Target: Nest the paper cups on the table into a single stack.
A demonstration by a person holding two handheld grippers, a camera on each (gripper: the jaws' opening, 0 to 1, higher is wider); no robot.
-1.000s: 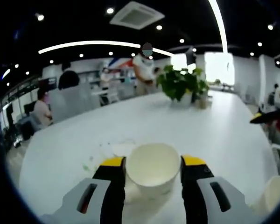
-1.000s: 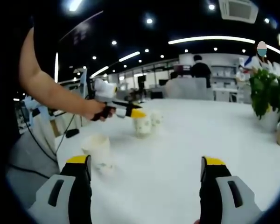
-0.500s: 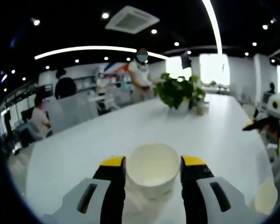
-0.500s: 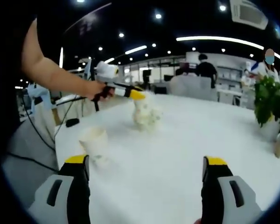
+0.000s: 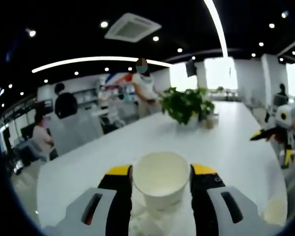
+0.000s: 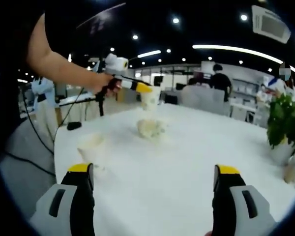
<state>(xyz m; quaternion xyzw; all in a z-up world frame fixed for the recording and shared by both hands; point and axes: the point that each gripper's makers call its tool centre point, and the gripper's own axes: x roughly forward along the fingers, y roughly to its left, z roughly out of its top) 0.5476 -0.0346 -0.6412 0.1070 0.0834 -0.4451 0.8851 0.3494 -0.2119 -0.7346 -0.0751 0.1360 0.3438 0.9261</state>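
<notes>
My left hand-held gripper [image 5: 161, 172] pinches a paper cup [image 5: 161, 178] by its sides, mouth up, so it can drop straight into another. In the right gripper view it hangs above a second cup [image 6: 150, 128] resting on the white tabletop [image 6: 187, 162]. A third cup [image 6: 92, 147] stands nearer my right hand-held gripper [image 6: 155, 172], whose jaws are spread wide and empty, ready to fetch it.
</notes>
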